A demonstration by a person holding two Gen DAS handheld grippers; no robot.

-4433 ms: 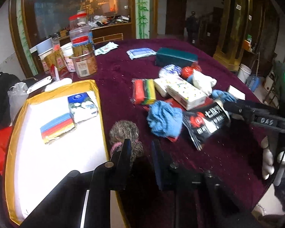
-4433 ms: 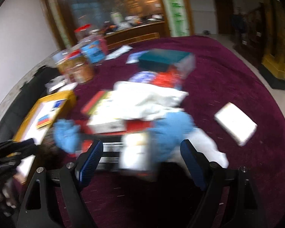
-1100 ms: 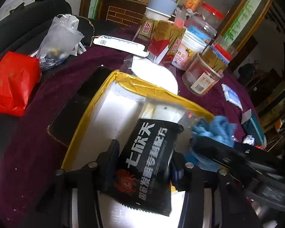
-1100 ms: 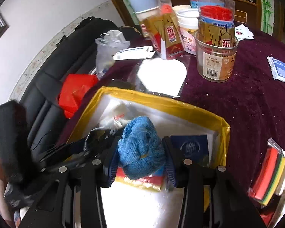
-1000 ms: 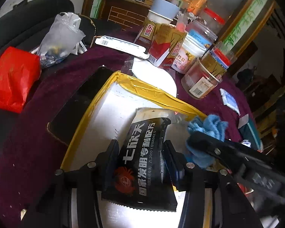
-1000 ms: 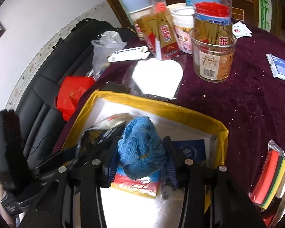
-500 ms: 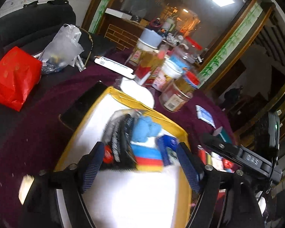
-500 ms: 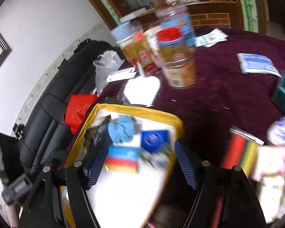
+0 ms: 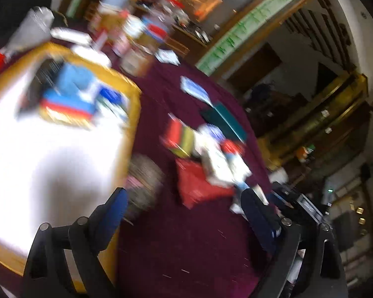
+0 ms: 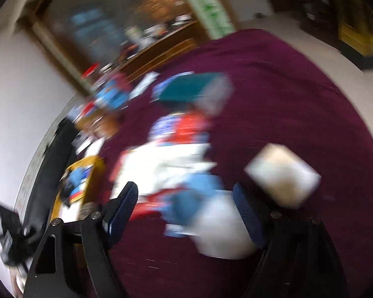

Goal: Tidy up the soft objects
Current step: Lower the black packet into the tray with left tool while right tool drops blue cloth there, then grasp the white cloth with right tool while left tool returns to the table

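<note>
Both views are motion-blurred. My left gripper [image 9: 184,206] hangs over the maroon tablecloth [image 9: 186,248] beside the yellow-rimmed tray [image 9: 134,104], its jaws opening with nothing between them. In the tray lie a blue cloth [image 9: 73,79], a black packet [image 9: 39,74] and a striped sponge pack [image 9: 67,109]. A grey furry ball [image 9: 144,173] sits just past the left fingertip. My right gripper [image 10: 185,206] is over the pile of soft things, jaws opening. A blue cloth [image 10: 194,193] and a white bundle [image 10: 218,231] lie on the table in the gap, not pressed by the pads.
A red, yellow and green sponge pack [image 9: 180,136], a red bag [image 9: 199,183] and white tissue packs [image 9: 216,164] crowd the table's middle. A teal box [image 10: 194,87] and jars [image 9: 136,37] stand behind. A white box [image 10: 283,176] lies to the right.
Both grippers let go of the black packet and the blue cloth in the tray, opened wide and swung right, away from the tray toward the pile on the tablecloth.
</note>
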